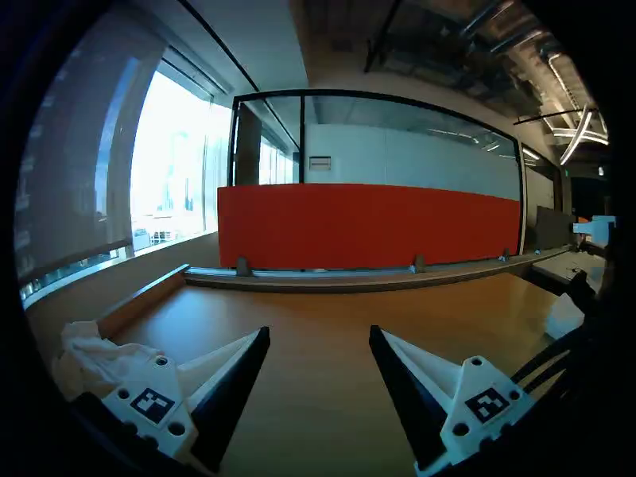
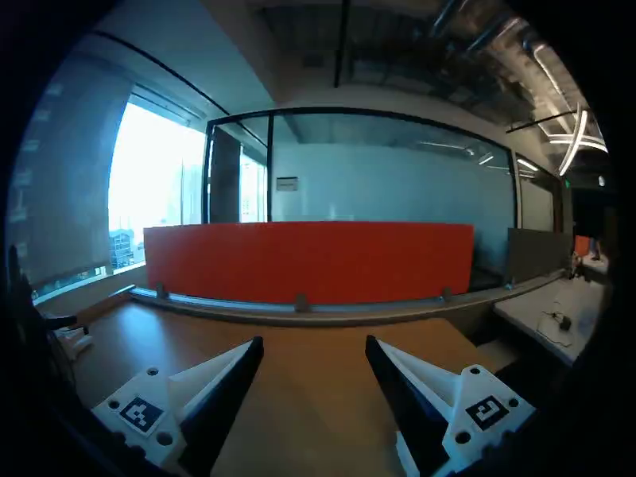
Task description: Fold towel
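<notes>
A crumpled white towel [image 1: 99,362] lies on the wooden desk [image 1: 334,318] at the lower left of the left gripper view, just beyond and left of my left gripper's left finger. My left gripper [image 1: 318,338] is open over the bare wood with nothing between its fingers. In the right gripper view my right gripper [image 2: 312,343] is also open above the desk [image 2: 318,381], holding nothing. A bit of white towel [image 2: 70,342] shows at the far left edge there, beside a dark shape that I cannot make out.
An orange divider panel [image 1: 366,226] stands along the desk's far edge, with a glass wall behind it. Bright windows [image 1: 171,175] run along the left. A neighbouring white desk [image 2: 556,310] with cables lies to the right.
</notes>
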Action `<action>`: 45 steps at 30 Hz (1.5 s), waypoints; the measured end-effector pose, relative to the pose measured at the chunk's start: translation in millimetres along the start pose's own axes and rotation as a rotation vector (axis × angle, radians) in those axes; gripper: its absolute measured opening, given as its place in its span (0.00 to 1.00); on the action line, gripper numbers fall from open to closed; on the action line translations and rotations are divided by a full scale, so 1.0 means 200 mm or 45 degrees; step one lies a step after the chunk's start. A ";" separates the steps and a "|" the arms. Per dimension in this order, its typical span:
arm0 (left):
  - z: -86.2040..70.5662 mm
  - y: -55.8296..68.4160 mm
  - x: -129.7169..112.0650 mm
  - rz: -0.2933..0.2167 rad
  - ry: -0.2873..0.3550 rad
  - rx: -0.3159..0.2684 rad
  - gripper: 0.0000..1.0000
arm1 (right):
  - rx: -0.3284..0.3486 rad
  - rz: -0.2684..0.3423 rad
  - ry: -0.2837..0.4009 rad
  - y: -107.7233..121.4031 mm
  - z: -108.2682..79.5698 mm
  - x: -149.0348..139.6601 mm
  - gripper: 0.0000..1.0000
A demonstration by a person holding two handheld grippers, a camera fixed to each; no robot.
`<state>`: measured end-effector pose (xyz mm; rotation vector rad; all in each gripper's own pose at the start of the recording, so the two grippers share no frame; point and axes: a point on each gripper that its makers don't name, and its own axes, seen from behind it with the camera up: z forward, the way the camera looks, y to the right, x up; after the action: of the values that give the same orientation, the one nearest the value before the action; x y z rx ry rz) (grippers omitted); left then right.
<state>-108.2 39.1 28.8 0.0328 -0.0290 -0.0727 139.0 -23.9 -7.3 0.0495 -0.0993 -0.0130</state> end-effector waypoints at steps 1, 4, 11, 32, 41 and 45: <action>0.00 -0.01 -0.02 -0.004 0.006 0.000 0.92 | 0.002 -0.001 -0.005 -0.01 0.00 -0.01 1.00; -0.01 -0.03 -0.07 -0.012 0.020 0.003 0.92 | -0.002 0.001 -0.015 -0.02 0.02 -0.04 1.00; -0.01 -0.10 -0.19 -0.009 0.051 0.019 0.92 | -0.024 0.018 -0.016 -0.02 0.05 -0.09 1.00; 0.03 -0.19 -0.35 0.026 0.160 0.025 0.92 | -0.066 -0.001 0.015 0.04 0.04 -0.29 1.00; 0.03 -0.20 -0.37 0.017 0.161 0.026 0.93 | -0.065 -0.012 0.022 0.04 0.05 -0.30 1.00; 0.04 -0.20 -0.37 0.015 0.162 0.026 0.93 | -0.070 -0.019 0.038 0.06 0.06 -0.30 1.00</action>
<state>-184.6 4.5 32.6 0.0577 0.0969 -0.0588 79.1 -12.5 -1.6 -0.0042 -0.0689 -0.0302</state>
